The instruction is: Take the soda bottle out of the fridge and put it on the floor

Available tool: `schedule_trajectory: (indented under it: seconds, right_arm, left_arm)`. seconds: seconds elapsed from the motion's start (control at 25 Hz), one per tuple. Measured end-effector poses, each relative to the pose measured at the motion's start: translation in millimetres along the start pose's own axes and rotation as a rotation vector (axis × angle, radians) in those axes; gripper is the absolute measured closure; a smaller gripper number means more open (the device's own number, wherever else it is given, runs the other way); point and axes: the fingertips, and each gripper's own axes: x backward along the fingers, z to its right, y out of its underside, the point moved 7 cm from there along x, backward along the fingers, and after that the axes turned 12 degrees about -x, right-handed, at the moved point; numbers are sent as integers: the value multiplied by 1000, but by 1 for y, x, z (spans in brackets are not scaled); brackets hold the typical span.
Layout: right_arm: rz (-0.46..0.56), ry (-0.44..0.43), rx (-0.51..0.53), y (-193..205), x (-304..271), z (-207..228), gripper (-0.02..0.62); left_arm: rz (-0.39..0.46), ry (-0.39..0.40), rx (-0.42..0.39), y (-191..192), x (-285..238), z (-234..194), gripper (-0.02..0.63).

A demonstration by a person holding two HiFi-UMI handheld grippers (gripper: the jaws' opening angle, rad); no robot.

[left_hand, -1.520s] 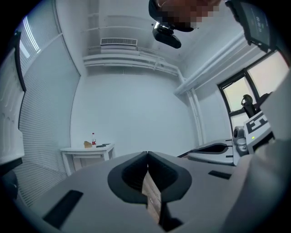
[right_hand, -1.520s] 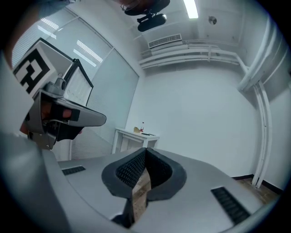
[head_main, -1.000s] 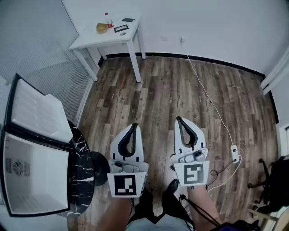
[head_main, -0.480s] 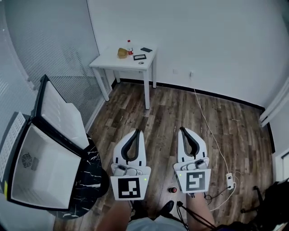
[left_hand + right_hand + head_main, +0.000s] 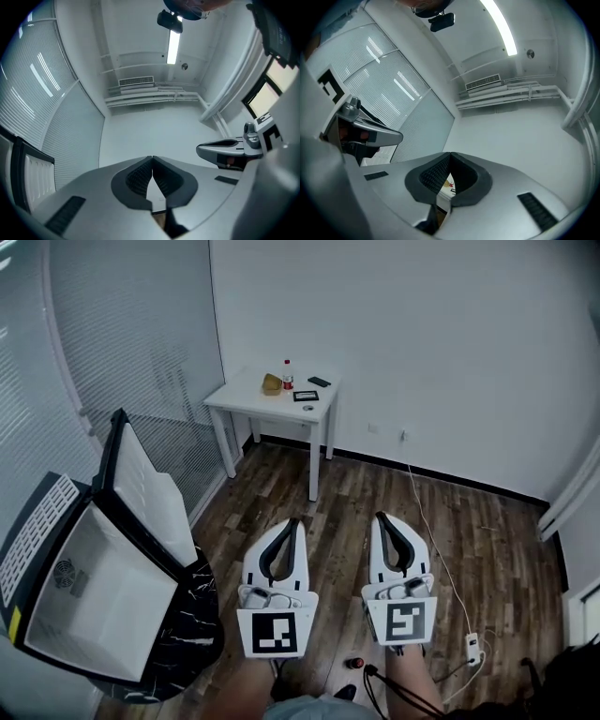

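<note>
Both grippers hang side by side above the wooden floor, pointing toward the far wall. My left gripper is shut with nothing between its pads, and its own view shows the jaws meeting against wall and ceiling. My right gripper is shut and empty too, its tips closed. The small black fridge stands at the left with its door swung open; the white inside shows no bottle. A small red-topped object stands on the floor by the person's feet; I cannot tell what it is.
A white table in the far corner carries a red-labelled bottle, a yellowish item, a phone and a small frame. A white cable runs along the floor to a power strip. Dark gear sits at the lower right.
Both grippers have risen together, still shut. The head view has tilted up, showing more wall and the whole fridge. The small red-topped object by the feet came into view.
</note>
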Motion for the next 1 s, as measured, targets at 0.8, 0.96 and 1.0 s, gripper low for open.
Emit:
schedule_trajectory:
  seconds: [0.8,0.96,1.0]
  right_arm:
    - [64,-24,-6,-12,-14,-10,584]
    - [60,-23,-6,-11,-12,-10,584]
    - [62,-23,-5,-11,-11,-10,584]
  left_arm:
    - [40,-24,-16,-9,-4,-14,589]
    - [36,-22,-32,-9,-3,-12,589]
    - [35,-22,-35,-8,-3,-11,589]
